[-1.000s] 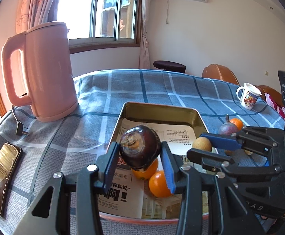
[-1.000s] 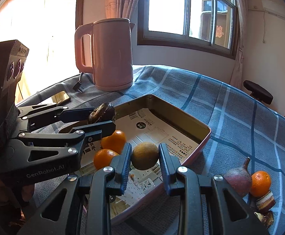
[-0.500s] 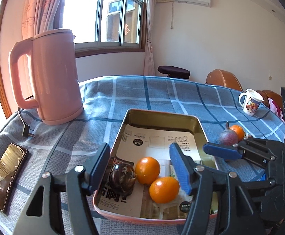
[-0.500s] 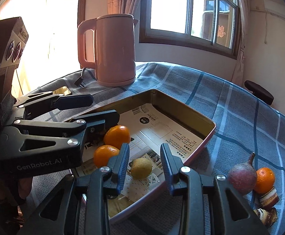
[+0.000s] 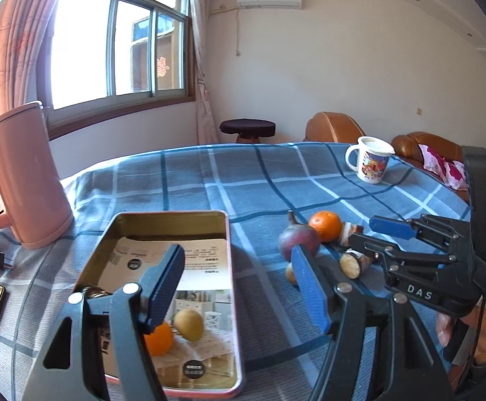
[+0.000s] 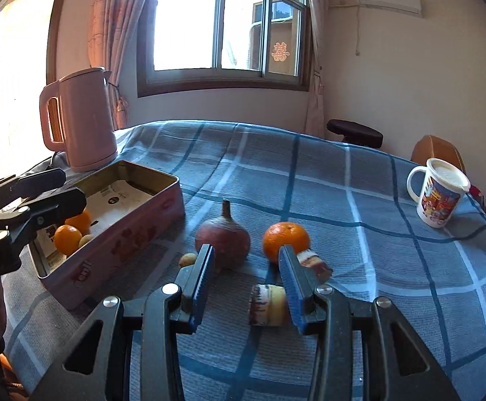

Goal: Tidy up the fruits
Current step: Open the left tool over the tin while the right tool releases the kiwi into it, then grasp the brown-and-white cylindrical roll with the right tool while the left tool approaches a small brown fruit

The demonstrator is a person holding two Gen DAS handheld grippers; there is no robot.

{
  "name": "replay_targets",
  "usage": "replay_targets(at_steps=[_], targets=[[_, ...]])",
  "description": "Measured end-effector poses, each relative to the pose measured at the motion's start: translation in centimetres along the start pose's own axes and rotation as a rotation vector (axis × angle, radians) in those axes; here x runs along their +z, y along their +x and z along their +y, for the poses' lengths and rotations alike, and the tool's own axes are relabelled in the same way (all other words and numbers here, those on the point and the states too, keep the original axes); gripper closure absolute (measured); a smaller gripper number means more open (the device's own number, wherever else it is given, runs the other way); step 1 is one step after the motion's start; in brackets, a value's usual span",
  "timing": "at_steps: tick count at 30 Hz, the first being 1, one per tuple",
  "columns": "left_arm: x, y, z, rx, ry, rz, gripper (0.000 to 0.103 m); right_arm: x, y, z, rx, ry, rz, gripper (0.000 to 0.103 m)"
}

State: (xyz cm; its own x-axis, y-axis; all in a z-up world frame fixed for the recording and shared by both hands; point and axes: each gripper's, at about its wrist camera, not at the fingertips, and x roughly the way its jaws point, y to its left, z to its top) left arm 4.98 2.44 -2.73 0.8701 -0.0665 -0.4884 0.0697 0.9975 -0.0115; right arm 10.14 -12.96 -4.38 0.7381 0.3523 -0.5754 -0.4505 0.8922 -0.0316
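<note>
Directly ahead of the right tongs (image 6: pixel 245 273), spread and empty, a short brown-skinned cut root piece (image 6: pixel 269 304) is lying crosswise on the blue checked tabletop (image 6: pixel 360 220); left tongs (image 5: pixel 239 285), also spread and empty, are sitting farther off.

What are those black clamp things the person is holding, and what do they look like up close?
Two hand-held grippers: the left gripper and right gripper. Each has a black angular frame with silver rivets and two fingers faced with ribbed blue pads. White lettering marks the bodies; a small green light glows on one.
</note>
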Motion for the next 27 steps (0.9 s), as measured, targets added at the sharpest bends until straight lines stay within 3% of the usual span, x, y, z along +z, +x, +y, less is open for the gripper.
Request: replay_targets(at_steps=[5,10,14,18,27], targets=[[0.0,2.4,-3.1,-0.017,0.062,0.052,0.034,-0.4,0.5,-2.2,-0.014,0.063,0.055,0.061],[-0.2,3.9,-3.5,-0.009,0.065,0.095,0.034,-0.7,1.9,-2.5,0.057,0.082,0.117,0.061],[-0.5,4.3,-3.2,-0.004,0.064,0.110,0.034,-0.8,1.9,-2.2,0.078,0.075,0.113,0.064],[-0.5,4.3,-3.0,-0.016,0.049,0.110,0.034,-0.8,0.5,-1.8,0.128,0.054,0.049,0.065],[-0.4,4.5,-3.6,-0.021,0.080,0.109,0.034,-0.7,2.7,-1.3,0.097,0.017,0.162,0.065]])
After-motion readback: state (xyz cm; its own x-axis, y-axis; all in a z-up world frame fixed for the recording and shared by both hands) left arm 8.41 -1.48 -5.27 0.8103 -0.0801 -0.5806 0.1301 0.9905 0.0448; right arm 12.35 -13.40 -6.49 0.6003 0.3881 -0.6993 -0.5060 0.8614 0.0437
